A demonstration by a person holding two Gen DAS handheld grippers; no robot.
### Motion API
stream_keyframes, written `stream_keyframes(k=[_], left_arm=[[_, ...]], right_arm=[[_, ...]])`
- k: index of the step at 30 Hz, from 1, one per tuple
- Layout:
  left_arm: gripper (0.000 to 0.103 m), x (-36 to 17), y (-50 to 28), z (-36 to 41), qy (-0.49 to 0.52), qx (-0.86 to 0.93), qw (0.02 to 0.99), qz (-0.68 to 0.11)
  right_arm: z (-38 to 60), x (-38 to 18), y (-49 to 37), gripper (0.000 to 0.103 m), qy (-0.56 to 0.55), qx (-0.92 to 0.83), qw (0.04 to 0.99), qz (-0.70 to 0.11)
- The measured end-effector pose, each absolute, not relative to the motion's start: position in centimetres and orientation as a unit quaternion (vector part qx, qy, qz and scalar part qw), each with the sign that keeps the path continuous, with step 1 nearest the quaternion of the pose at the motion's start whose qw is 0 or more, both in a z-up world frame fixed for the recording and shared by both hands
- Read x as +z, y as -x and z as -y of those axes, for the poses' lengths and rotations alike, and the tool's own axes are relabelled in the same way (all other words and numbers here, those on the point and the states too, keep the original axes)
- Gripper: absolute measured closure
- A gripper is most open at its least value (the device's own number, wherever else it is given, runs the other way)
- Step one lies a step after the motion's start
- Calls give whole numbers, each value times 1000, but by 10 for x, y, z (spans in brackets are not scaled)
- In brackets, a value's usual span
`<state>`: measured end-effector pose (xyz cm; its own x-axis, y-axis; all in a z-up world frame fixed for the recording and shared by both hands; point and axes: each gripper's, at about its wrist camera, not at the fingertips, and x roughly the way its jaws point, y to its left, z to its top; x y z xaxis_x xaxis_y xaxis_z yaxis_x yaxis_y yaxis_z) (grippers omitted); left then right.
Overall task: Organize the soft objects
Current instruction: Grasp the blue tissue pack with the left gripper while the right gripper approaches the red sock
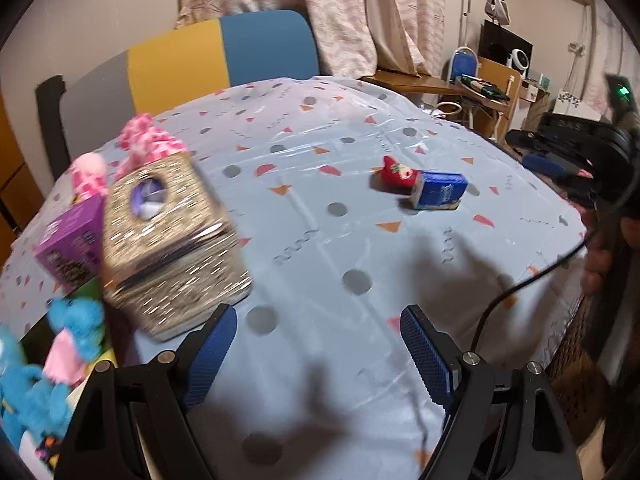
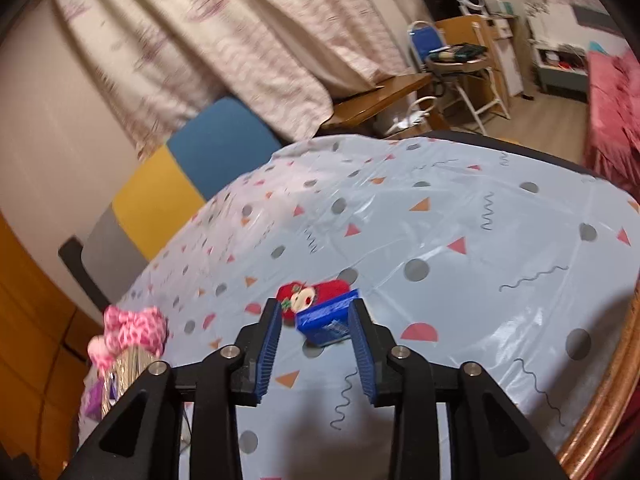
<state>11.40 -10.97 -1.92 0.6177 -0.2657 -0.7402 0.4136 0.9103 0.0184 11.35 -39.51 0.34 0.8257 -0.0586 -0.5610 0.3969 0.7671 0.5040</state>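
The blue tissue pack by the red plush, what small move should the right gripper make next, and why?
Probably ease the right gripper back and up, away from the blue tissue pack. Its pads look parted around the pack rather than pressing it, and the pack seems to rest on the tablecloth against the red plush. The left gripper is open and empty.

Patterned tablecloth, striped chair behind it — curtains beyond.
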Motion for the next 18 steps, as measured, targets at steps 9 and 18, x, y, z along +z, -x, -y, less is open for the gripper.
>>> stream_keyframes(k=[9, 18], left_arm=[[19, -31, -175, 173, -97, -228, 877, -411], [11, -43, -222, 253, -91, -294, 852, -424]], right_arm=[[420, -2, -103, 63, -372, -154, 881, -247], [427, -2, -95, 56, -393, -148, 880, -223]])
